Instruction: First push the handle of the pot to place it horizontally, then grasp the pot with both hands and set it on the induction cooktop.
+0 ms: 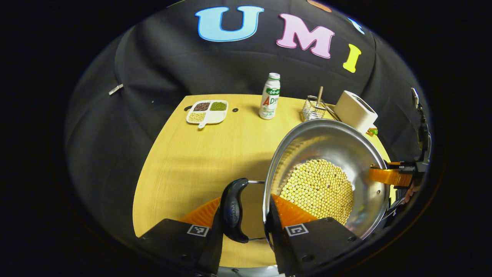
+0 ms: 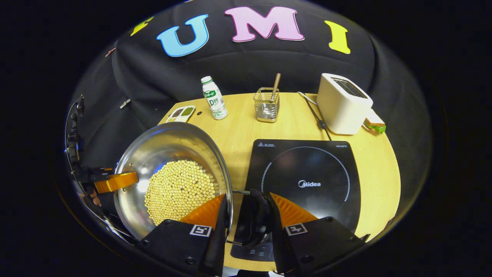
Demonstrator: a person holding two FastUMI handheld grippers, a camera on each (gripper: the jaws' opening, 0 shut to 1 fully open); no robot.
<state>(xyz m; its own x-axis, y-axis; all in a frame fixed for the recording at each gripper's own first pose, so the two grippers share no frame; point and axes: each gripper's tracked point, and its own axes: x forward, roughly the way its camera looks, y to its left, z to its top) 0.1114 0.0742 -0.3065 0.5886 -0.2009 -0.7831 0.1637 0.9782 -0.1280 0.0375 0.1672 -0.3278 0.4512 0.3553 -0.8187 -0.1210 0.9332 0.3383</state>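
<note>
Pot: the steel pot [image 1: 326, 154] sits at about 4 o'clock in the left gripper view and at 8 o'clock in the right gripper view [image 2: 169, 154], tilted so its open mouth faces each camera; whether it touches the bench cannot be told.
Pot contents: a round bed of pale yellow beans [image 1: 317, 190] covers the bottom.
Pot handles: a black side handle [image 1: 232, 209] on a wire loop lies level at 6 o'clock in the left gripper view; the opposite black handle [image 2: 255, 217] sits at 6 o'clock in the right gripper view.
Left gripper [image 1: 248, 215]: jaws at middling width, one finger outside the handle, the other inside the pot wall, straddling handle and rim.
Right gripper [image 2: 246, 215]: jaws likewise straddle the other handle and rim, one finger inside the pot over the beans.
Induction cooktop [image 2: 307, 169]: black, flat on the bench at 5 o'clock of the right gripper view, just beside the pot.
Bench [image 1: 200, 154]: pale wood.
Divided dish [image 1: 207, 111]: white, at 11 o'clock, holding dark, green and pale grains in separate compartments.
Bottle [image 1: 270, 96]: white with green cap, upright at 12 o'clock.
Wire holder [image 2: 266, 104]: holds one wooden stick, upright.
Toaster [image 2: 342, 104]: white, at 2 o'clock.
</note>
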